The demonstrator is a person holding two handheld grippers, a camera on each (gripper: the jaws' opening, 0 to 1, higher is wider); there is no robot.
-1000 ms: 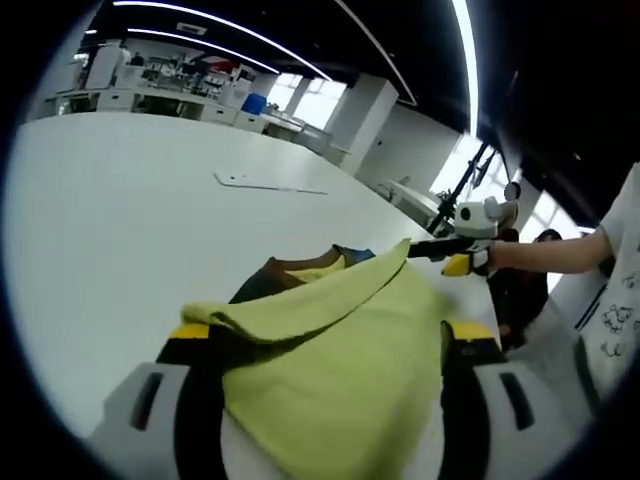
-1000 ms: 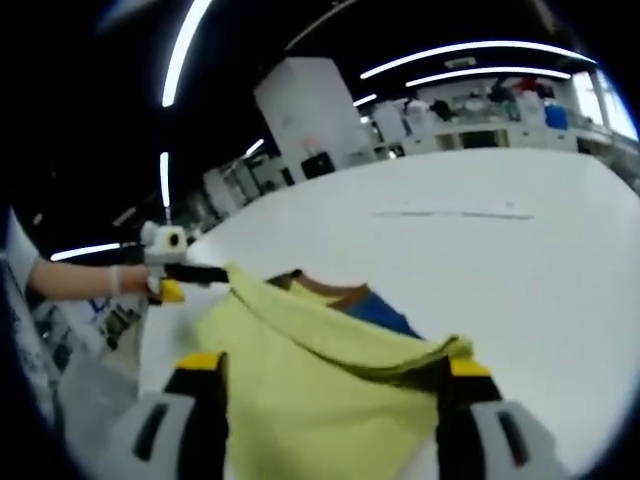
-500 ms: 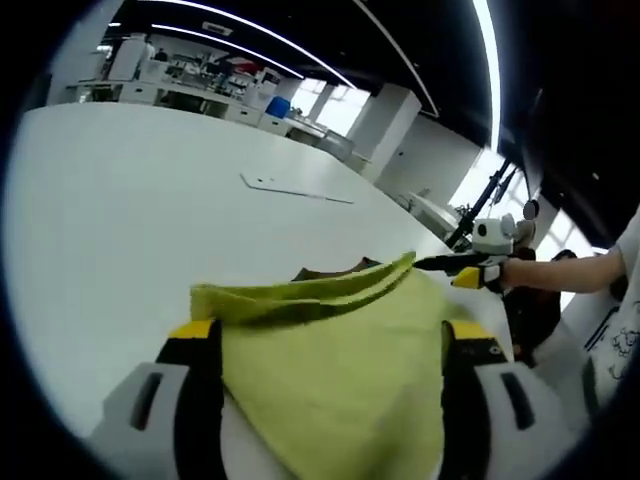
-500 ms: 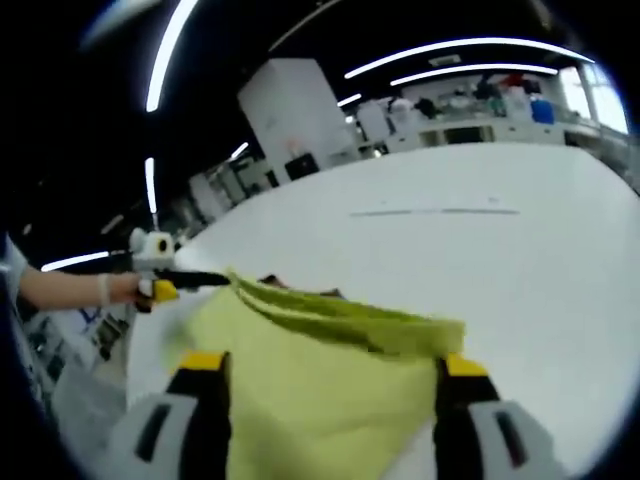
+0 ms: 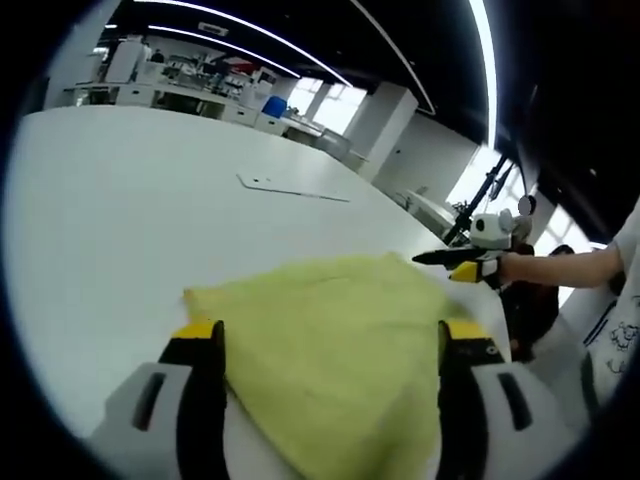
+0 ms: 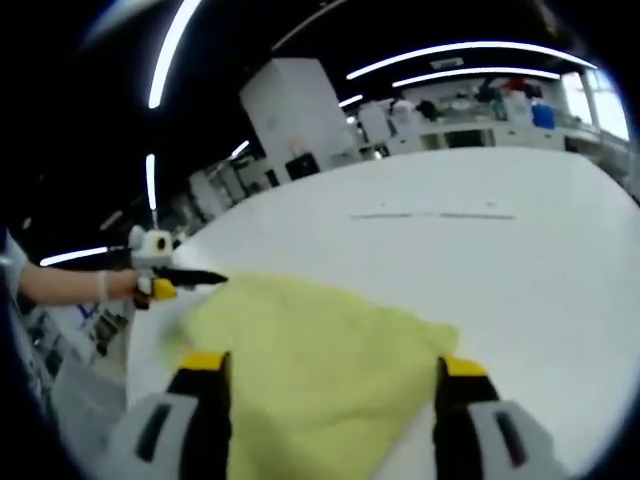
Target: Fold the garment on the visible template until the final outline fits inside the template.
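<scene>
The yellow-green garment (image 5: 330, 340) lies soft and limp on the white bench (image 5: 120, 220); grip its edges. Whether the left tongs (image 5: 325, 400) and right tongs (image 6: 325, 410) pinch it, I cannot tell.

The yellow-green garment (image 5: 330, 340) is soft, matt cloth. The white table (image 5: 130, 210) under it looks smooth and a little shiny. At 5 o'clock, the right gripper (image 6: 325, 420) has smooth plastic.
</scene>
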